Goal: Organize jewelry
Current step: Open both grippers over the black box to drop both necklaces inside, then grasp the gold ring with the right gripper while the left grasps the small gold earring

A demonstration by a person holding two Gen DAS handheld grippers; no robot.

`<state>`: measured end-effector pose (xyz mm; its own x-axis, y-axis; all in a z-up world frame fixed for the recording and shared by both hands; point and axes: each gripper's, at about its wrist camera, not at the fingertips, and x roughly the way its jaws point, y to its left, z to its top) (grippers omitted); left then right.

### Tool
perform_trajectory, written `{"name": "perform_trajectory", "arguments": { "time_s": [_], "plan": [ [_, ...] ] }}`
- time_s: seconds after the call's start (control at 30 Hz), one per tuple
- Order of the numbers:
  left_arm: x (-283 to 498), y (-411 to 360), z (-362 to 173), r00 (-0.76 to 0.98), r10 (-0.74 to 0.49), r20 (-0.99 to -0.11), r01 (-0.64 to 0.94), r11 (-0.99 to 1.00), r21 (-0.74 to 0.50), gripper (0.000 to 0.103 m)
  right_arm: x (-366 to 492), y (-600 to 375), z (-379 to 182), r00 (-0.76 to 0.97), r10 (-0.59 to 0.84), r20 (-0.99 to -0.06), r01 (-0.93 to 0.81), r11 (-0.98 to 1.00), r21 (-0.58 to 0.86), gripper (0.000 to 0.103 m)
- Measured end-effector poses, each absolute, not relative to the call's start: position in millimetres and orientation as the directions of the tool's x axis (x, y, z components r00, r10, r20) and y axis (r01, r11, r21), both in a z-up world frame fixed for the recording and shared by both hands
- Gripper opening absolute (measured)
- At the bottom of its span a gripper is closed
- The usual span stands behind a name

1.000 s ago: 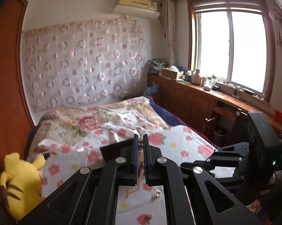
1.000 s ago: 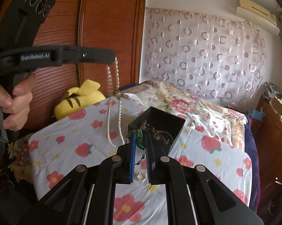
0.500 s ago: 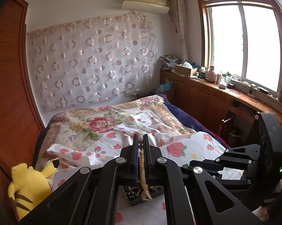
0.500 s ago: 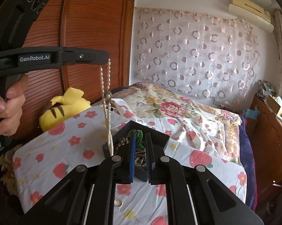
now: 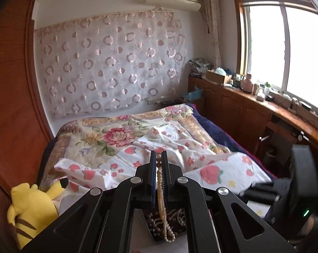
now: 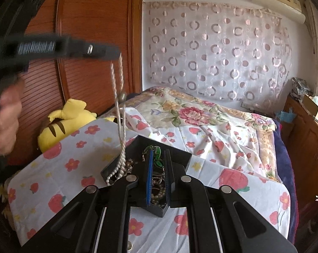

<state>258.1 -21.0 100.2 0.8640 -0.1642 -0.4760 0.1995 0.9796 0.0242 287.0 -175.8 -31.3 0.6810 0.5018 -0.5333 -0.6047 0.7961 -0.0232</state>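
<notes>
My left gripper is shut on a pearl necklace. The necklace hangs down from the jaws into a black jewelry box that holds several beaded pieces. In the right wrist view the left gripper is blurred at the upper left, with the pearl necklace dangling over the box's left edge. My right gripper sits over the box with its jaws slightly apart around a green pendant piece; whether it grips it is unclear.
The box rests on a strawberry-print sheet on the bed. A yellow plush toy lies at the left by the wooden wardrobe. A small ring lies on the sheet near me. A cabinet runs along the window side.
My left gripper has carried the pearl necklace right and lower, so its end now drops into the box. My right gripper's jaws have parted slightly above the box.
</notes>
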Motion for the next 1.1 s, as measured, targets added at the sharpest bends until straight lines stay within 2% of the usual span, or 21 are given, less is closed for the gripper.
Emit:
{"name": "perform_trajectory", "arguments": {
  "time_s": [0.27,0.53,0.63,0.67,0.7,0.73,0.77,0.83,0.9,1.0,1.1],
  "plan": [
    [260,-22,113,0.87,-0.158,-0.466,0.199,0.979,0.039,0.004,298,-172,-33,0.675,0.511,-0.532,-0.604,0.797,0.0,0.011],
    [275,-14,48,0.809,-0.165,-0.564,0.198,0.98,-0.004,0.004,313,-161,-63,0.636,0.498,-0.59,-0.592,0.805,0.042,0.012],
    [271,-11,22,0.792,-0.164,-0.588,0.199,0.98,-0.005,0.006,316,-162,-74,0.628,0.487,-0.607,-0.584,0.811,0.045,0.02],
    [266,-11,15,0.788,-0.161,-0.594,0.202,0.979,0.002,0.011,315,-163,-75,0.63,0.486,-0.606,-0.582,0.812,0.046,0.021],
    [262,-11,10,0.788,-0.161,-0.594,0.204,0.979,0.006,0.026,314,-165,-76,0.633,0.484,-0.604,-0.579,0.814,0.046,0.023],
    [254,-9,3,0.792,-0.16,-0.589,0.206,0.979,0.011,0.036,310,-169,-75,0.635,0.486,-0.6,-0.577,0.815,0.049,0.028],
    [247,-7,-1,0.795,-0.16,-0.585,0.206,0.979,0.013,0.046,306,-172,-75,0.632,0.489,-0.601,-0.578,0.814,0.053,0.028],
    [230,-3,-13,0.794,-0.161,-0.586,0.208,0.978,0.013,0.049,293,-178,-75,0.617,0.5,-0.608,-0.596,0.801,0.053,0.028],
    [215,0,-22,0.788,-0.172,-0.591,0.216,0.976,0.004,0.071,272,-182,-82,0.598,0.498,-0.628,-0.624,0.781,0.025,0.028],
    [190,5,-40,0.782,-0.179,-0.597,0.219,0.976,-0.006,0.086,250,-187,-98,0.548,0.505,-0.667,-0.655,0.755,0.034,0.028],
    [168,6,-60,0.763,-0.192,-0.618,0.231,0.973,-0.018,0.089,229,-182,-120,0.497,0.49,-0.716,-0.69,0.724,0.017,0.033]
  ]
}}
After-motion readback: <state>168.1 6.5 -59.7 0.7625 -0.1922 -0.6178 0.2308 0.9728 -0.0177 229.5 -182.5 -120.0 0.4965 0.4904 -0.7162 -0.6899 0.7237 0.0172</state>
